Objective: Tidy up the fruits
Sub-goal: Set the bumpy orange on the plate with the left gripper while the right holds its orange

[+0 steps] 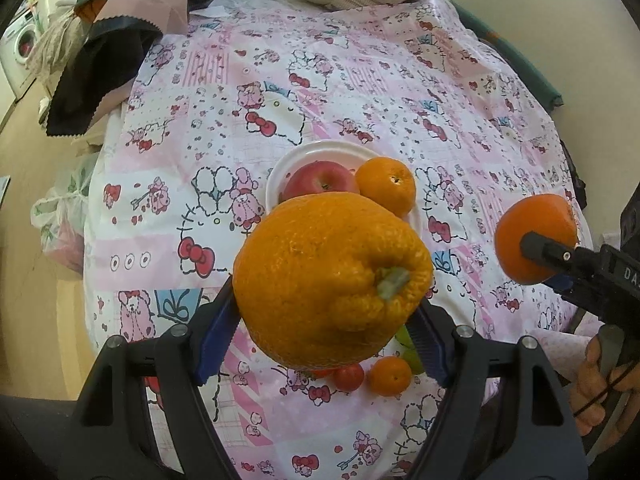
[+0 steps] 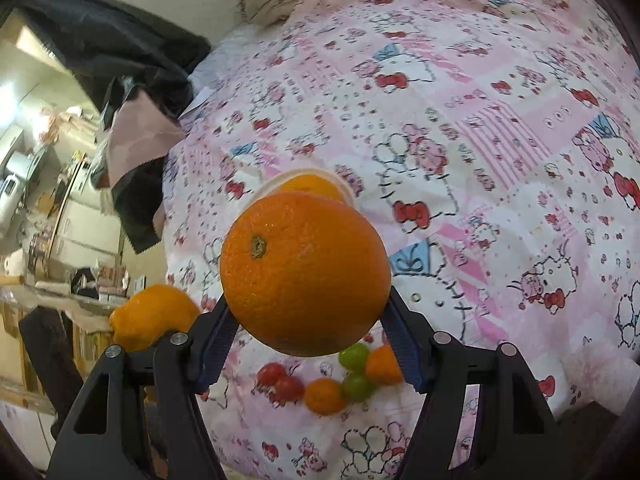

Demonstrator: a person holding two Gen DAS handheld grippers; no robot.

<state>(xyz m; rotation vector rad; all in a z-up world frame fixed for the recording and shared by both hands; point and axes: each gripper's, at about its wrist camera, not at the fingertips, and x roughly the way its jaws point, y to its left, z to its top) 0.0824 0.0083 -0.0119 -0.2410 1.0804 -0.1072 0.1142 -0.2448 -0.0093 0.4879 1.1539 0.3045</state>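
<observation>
Soft, even daylight fills both my wrist feeds, and the pink patterned bedspread (image 1: 360, 92) reads bright with only faint shadows. A mild sheen sits on the bumpy orange (image 1: 332, 280) in the left view. The right feed is softer: the kitchen shelves (image 2: 48, 200) at its left edge smear and glow (possibly overexposure, hard to say from here). Fisheye bending curves the bed's edges, and black vignetting darkens every corner.
</observation>
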